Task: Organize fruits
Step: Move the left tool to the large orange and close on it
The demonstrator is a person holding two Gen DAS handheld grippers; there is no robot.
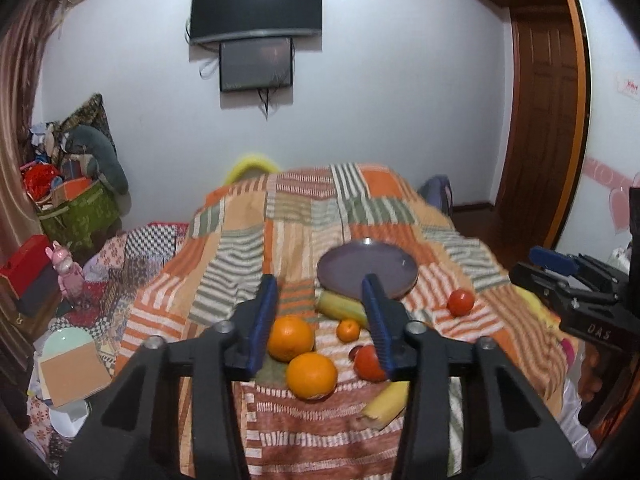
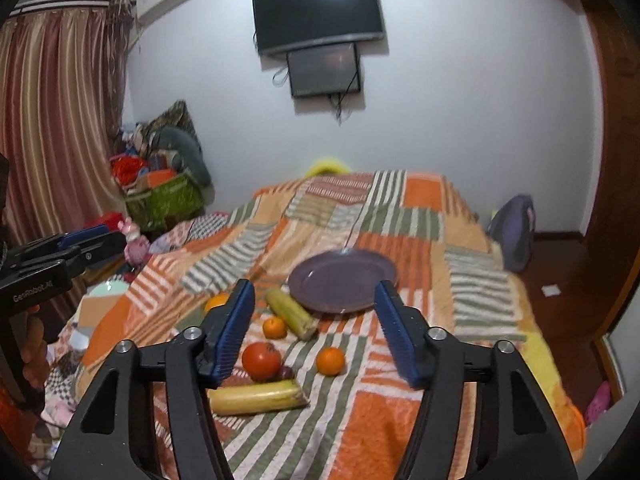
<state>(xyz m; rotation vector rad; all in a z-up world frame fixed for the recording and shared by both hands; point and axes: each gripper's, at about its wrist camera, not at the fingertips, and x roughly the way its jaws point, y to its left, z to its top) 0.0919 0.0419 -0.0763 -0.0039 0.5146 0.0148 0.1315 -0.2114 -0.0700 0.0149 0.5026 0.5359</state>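
A purple plate (image 1: 352,266) (image 2: 336,280) lies bare on the striped patchwork bedspread (image 1: 304,216). In front of it lie two big oranges (image 1: 290,338) (image 1: 311,376), a small mandarin (image 1: 348,330) (image 2: 274,327), a red tomato (image 1: 368,364) (image 2: 262,360), a second red-orange fruit (image 1: 461,302) (image 2: 330,361), and two yellow corn cobs (image 1: 340,306) (image 2: 290,314) (image 2: 256,396). My left gripper (image 1: 322,320) is open and empty above the oranges. My right gripper (image 2: 316,328) is open and empty above the tomato and mandarins.
The bed's left side drops to a cluttered floor with a green basket (image 1: 80,212), a pink toy (image 1: 68,270) and papers. A purple backpack (image 2: 514,232) stands at the right of the bed near a wooden door (image 1: 540,120). A TV (image 1: 256,4) hangs on the far wall.
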